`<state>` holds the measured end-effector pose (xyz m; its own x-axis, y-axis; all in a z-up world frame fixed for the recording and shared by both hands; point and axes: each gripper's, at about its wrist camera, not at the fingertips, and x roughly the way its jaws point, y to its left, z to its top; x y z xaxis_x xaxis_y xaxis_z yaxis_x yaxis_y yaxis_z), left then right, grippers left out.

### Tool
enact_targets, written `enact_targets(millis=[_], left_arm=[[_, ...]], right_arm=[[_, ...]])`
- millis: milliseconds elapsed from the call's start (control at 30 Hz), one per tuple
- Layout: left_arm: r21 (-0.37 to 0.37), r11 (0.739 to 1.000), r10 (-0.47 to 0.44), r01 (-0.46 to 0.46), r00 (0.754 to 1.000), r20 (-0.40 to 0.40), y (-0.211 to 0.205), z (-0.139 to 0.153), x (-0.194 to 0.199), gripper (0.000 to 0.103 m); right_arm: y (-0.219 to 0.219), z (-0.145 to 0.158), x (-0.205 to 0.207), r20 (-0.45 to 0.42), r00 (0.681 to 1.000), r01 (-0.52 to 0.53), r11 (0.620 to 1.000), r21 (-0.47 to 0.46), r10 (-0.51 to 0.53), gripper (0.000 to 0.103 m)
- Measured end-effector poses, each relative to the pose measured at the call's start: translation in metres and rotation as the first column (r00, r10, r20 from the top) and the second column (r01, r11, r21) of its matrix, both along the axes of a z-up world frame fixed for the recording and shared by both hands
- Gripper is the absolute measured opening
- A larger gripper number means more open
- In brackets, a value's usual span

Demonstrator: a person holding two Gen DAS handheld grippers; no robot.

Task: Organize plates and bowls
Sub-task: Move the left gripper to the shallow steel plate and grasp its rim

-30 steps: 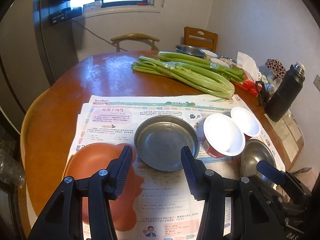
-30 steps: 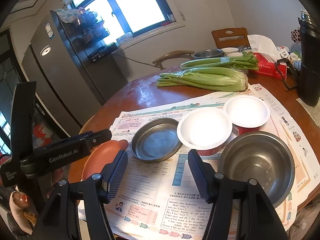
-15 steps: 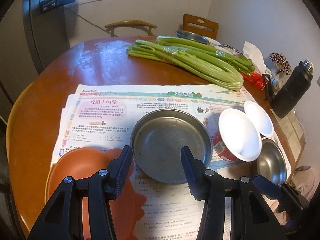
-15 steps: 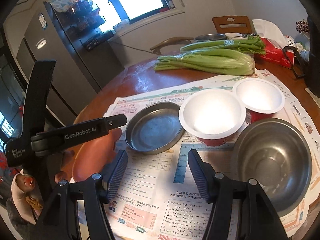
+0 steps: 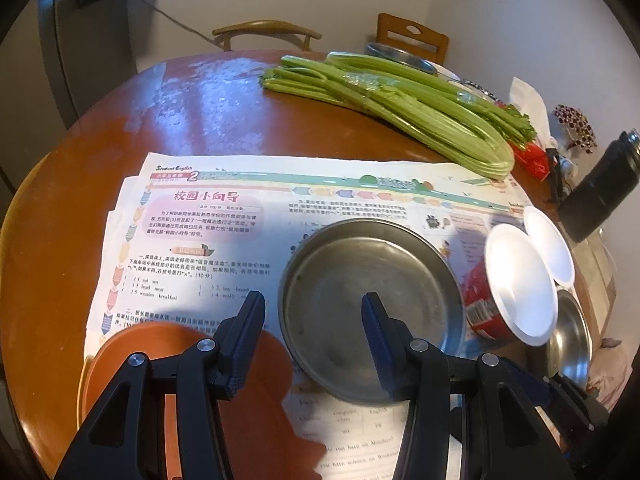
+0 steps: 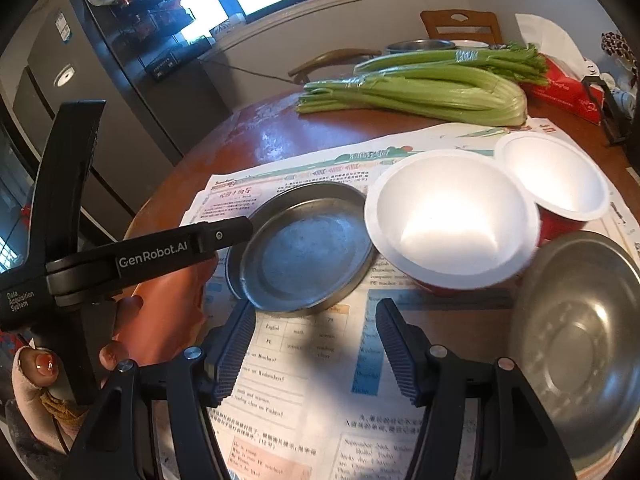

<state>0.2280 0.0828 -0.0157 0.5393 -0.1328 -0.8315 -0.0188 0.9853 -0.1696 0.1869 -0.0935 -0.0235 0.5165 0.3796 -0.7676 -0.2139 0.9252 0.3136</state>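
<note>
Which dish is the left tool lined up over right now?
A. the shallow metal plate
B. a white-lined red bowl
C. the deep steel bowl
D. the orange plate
A: in the left wrist view the open left tool frames the near rim of the shallow metal plate, with the orange plate off to its left and nothing gripped.

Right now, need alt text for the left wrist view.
The open left gripper hovers low over a newspaper-covered round table, its fingers framing the near rim of a shallow metal plate. An orange plate lies lower left; two red bowls with white insides and a steel bowl sit right, celery behind.
</note>
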Motion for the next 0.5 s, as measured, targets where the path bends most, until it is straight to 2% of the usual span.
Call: enact_targets(millis=[500], left_arm=[[0.041, 0.999, 0.034, -0.033, 0.999, -0.023, 0.006, -0.017, 0.02, 0.052]], right_arm=[[0.012, -0.025, 0.027, -0.066, 0.998, -0.001, 1.0, -0.004, 0.001, 0.062]])
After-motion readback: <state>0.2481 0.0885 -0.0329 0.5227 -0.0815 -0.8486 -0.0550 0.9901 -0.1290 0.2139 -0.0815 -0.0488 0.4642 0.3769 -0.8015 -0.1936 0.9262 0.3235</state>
